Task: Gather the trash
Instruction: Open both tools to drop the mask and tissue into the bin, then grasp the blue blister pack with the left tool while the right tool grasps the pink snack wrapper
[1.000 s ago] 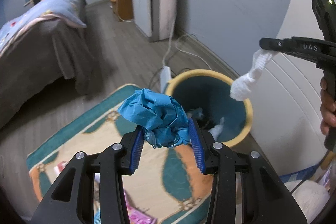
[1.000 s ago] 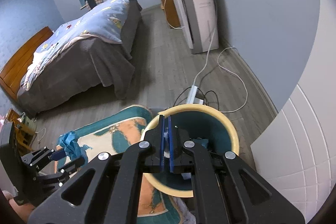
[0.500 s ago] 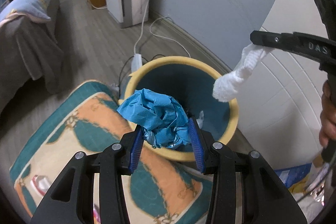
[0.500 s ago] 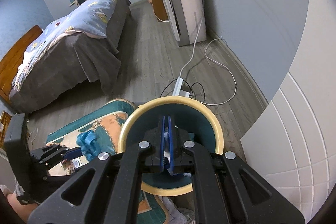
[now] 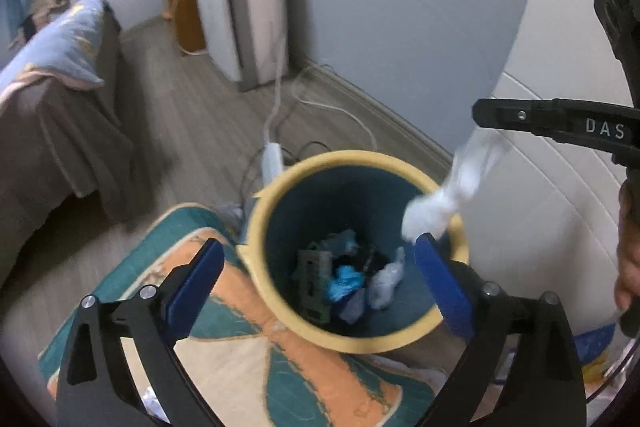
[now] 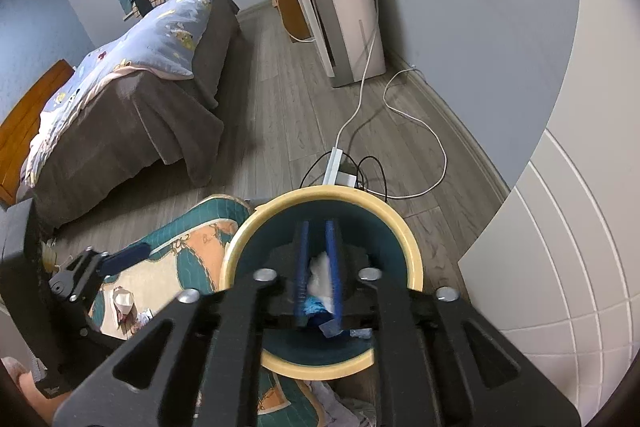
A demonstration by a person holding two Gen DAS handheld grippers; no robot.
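Dangling over the round yellow-rimmed teal bin (image 5: 436, 183), the soft, light white tissue wad (image 5: 430, 213) slips from the just-loosening right gripper (image 6: 318, 267); the left gripper (image 5: 316, 273) has just sprung wide, empty.

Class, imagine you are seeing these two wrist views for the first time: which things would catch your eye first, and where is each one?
The yellow-rimmed bin stands beside a patterned rug, with crumpled trash at its bottom. The left hand-held gripper gapes wide and empty above the bin, its jaws having just been opening. A white tissue dangles over the rim below the right hand-held gripper, whose jaws have just been opening too.
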